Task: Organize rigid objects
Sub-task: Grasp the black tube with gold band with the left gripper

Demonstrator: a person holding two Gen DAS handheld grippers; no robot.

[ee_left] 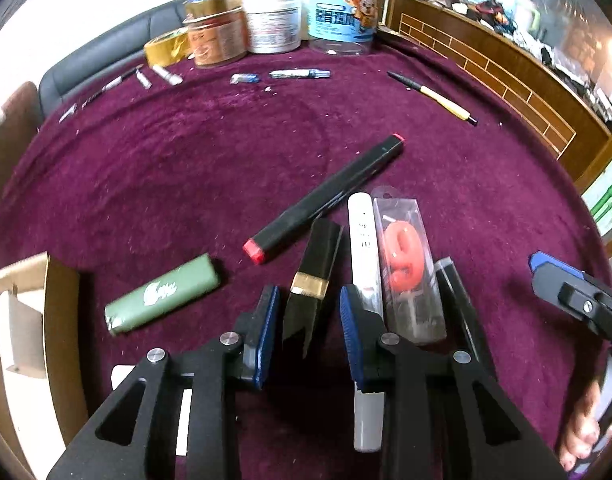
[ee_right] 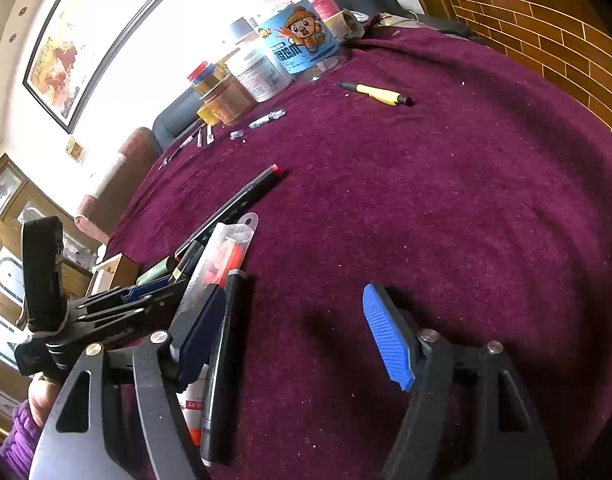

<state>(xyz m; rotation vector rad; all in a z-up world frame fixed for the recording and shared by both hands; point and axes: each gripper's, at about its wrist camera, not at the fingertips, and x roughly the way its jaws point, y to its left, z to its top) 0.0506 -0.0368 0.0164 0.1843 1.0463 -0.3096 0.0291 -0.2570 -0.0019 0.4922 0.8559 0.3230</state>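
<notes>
Between my left fingers (ee_left: 310, 320) stands a black lipstick tube with a gold band (ee_left: 314, 280), lying on the maroon cloth of the bench (ee_left: 185, 168); the blue pads flank it closely, narrowed to a small gap, but I cannot tell whether they press it. Just right of that tube lie a white pen-like stick (ee_left: 364, 248) and a clear packet holding a red number-nine candle (ee_left: 406, 264), side by side and parallel. A black marker with red ends (ee_left: 326, 200) lies diagonally beyond them, and a green lighter (ee_left: 161, 296) rests to the left, near a cardboard box (ee_left: 29, 312) at the bench edge. My right fingers (ee_right: 297, 332) stand wide apart with nothing between them; the left-hand pad sits beside a black marker (ee_right: 225, 352) on the cloth. Along the far edge stand several jars, among them a blue-labelled clear tub (ee_left: 344, 12), with a yellow pen (ee_left: 438, 100) lying well apart from the cluster.
</notes>
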